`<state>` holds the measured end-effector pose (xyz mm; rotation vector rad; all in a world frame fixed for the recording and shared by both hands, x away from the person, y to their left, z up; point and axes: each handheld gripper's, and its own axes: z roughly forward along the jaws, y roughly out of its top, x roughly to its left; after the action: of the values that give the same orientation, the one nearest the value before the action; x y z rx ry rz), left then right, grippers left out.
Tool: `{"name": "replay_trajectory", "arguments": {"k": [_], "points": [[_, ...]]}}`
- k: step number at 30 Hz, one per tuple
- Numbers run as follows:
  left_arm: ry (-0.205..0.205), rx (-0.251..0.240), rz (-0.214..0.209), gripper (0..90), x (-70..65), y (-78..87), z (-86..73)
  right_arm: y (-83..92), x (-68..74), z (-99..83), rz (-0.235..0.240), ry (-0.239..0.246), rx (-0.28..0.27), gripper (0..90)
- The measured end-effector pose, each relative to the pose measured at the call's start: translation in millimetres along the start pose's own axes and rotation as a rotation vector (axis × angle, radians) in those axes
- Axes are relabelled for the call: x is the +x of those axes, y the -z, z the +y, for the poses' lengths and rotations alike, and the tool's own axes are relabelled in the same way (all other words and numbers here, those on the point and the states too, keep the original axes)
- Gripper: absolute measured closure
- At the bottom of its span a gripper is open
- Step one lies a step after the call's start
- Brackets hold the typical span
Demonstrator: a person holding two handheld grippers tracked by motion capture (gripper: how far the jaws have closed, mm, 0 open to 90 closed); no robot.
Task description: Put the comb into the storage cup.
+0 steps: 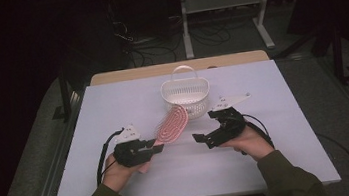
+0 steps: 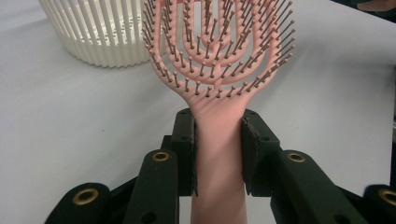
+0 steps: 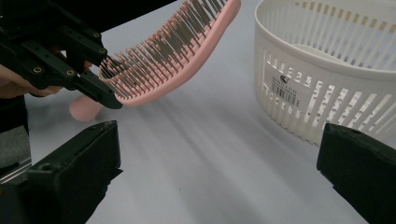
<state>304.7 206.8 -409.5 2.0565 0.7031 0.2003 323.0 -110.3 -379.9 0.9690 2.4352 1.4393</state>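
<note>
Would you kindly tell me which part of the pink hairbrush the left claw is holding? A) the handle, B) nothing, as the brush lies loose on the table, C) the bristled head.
A: the left claw clamps the pink hairbrush by its handle, just below the head.

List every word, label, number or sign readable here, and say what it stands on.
No text can be read.
White slatted plastic basket: a white sticker with a dark logo and barcode, its print too small and blurred to read.
Pink plastic hairbrush: no marking visible.
</note>
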Motion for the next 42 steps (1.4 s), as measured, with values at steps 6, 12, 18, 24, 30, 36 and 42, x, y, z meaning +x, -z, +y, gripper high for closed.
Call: {"name": "replay_trajectory", "arguments": {"k": [6, 12, 18, 24, 30, 36, 42], "points": [[-0.006, -0.002, 0.009, 70.3, -1.2, 0.0, -0.5, -4.5, -0.5, 4.6, 0.017, -0.005, -0.012, 0.0], [-0.011, -0.003, 0.012, 70.3, -3.2, -0.2, -0.9, -9.0, -1.0, 8.8, 0.03, -0.02, -0.023, 0.0], [-0.013, -0.007, 0.017, 70.3, -3.8, 0.8, -1.2, -14.5, -1.3, 13.7, 0.051, -0.024, -0.029, 0.0], [-0.015, -0.013, 0.02, 70.3, -4.2, 0.1, -1.1, -19.2, -1.1, 17.0, 0.064, -0.018, -0.028, 0.0], [-0.014, -0.026, 0.028, 70.3, -5.8, -0.7, -0.9, -24.1, -1.9, 19.4, 0.076, -0.025, -0.014, 0.0], [-0.012, -0.026, 0.035, 70.3, -6.8, -2.5, -1.6, -29.3, -1.3, 24.9, 0.087, -0.021, -0.02, 0.0], [-0.011, -0.029, 0.042, 70.3, -8.1, -3.9, -1.2, -34.3, -0.2, 27.9, 0.104, -0.029, -0.029, 0.0]]}}
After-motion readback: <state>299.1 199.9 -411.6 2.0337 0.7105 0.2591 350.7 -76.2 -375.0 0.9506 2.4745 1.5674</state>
